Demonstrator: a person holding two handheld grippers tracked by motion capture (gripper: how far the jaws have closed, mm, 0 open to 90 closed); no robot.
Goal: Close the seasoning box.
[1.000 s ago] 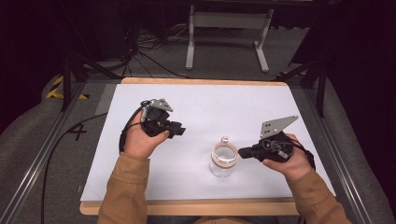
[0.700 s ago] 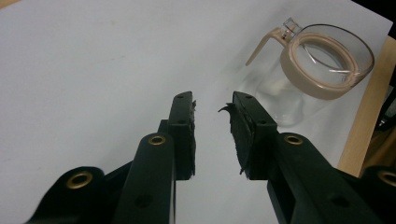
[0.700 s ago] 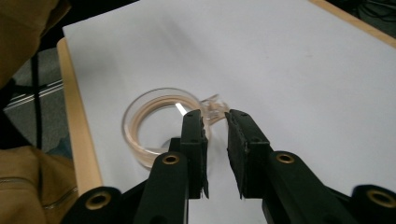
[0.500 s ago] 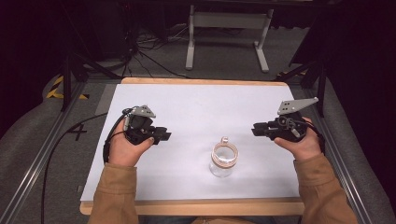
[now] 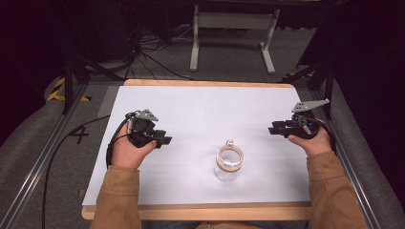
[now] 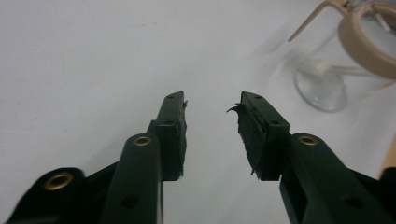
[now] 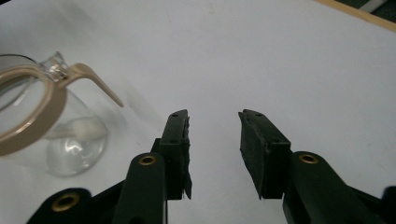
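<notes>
A clear glass jar point(image 5: 229, 162) with a tan ring and clasp at its mouth stands upright on the white table top point(image 5: 210, 109), near the front middle. A small white thing lies at its bottom. My left gripper point(image 5: 166, 140) rests low at the left, pointing right toward the jar, well apart from it. My right gripper point(image 5: 273, 130) is at the right, pointing left, also apart from the jar. Both have just been opening, with nothing between the jaws. The left gripper point(image 6: 210, 100) sees the jar point(image 6: 345, 60) at upper right; the right gripper point(image 7: 212, 114) sees the jar point(image 7: 42, 126) at left.
The white top lies on a wooden board point(image 5: 200, 212) whose edge runs along the front. Metal rails point(image 5: 43, 167) flank both sides. A grey stand point(image 5: 229, 28) and cables sit on the floor past the far edge. A cable point(image 5: 57, 157) trails from the left gripper.
The right gripper has drawn away from the jar's rim toward the right edge and opened. The left gripper has shifted left and nearer the front, and its jaws stand wider.
</notes>
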